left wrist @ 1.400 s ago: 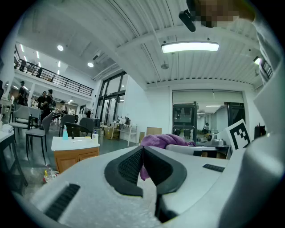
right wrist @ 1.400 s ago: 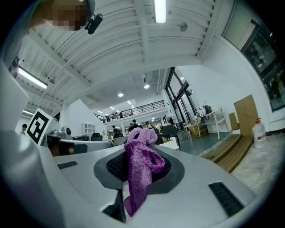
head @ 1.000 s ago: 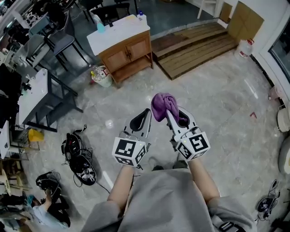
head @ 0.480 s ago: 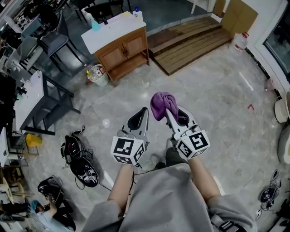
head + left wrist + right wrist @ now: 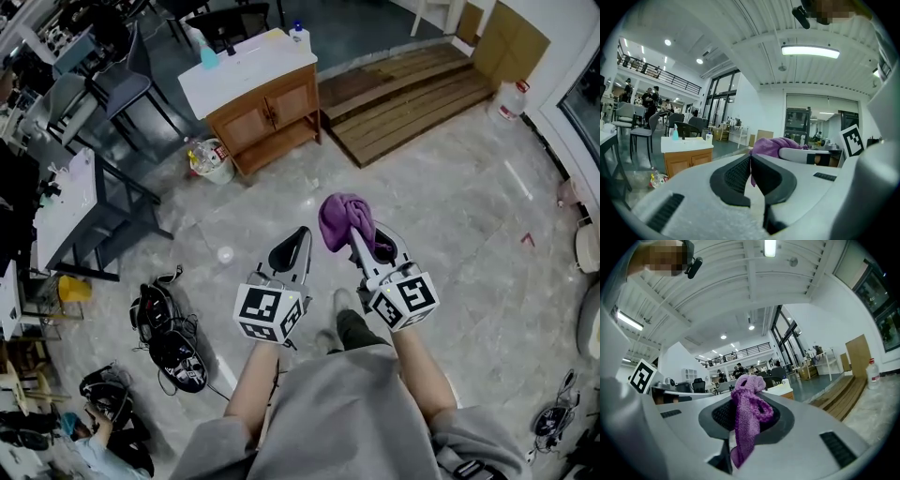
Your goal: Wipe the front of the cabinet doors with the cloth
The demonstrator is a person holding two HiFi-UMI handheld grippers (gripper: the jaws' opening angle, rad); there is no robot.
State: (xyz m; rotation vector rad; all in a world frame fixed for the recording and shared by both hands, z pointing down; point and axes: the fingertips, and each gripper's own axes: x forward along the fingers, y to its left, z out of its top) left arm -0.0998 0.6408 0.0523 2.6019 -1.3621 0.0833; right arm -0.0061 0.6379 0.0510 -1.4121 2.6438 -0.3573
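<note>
A purple cloth (image 5: pixel 342 217) is bunched at the tip of my right gripper (image 5: pixel 361 236), which is shut on it; in the right gripper view the cloth (image 5: pixel 746 414) hangs pinched between the jaws. My left gripper (image 5: pixel 292 248) is shut with nothing in it, held beside the right one. The wooden cabinet (image 5: pixel 267 111) with two doors and a white top stands on the floor well ahead, also seen small in the left gripper view as the cabinet (image 5: pixel 686 159). Both grippers are far from it, at waist height.
A bin with rubbish (image 5: pixel 212 157) stands left of the cabinet. A wooden platform (image 5: pixel 412 94) lies to its right. Grey desks and chairs (image 5: pixel 89 187) fill the left side. Shoes and cables (image 5: pixel 164 328) lie on the marble floor by my left.
The view has shifted slightly as the person walks; the cabinet sits a little lower and further right in the head view. Both grippers keep their pose and the cloth stays held.
</note>
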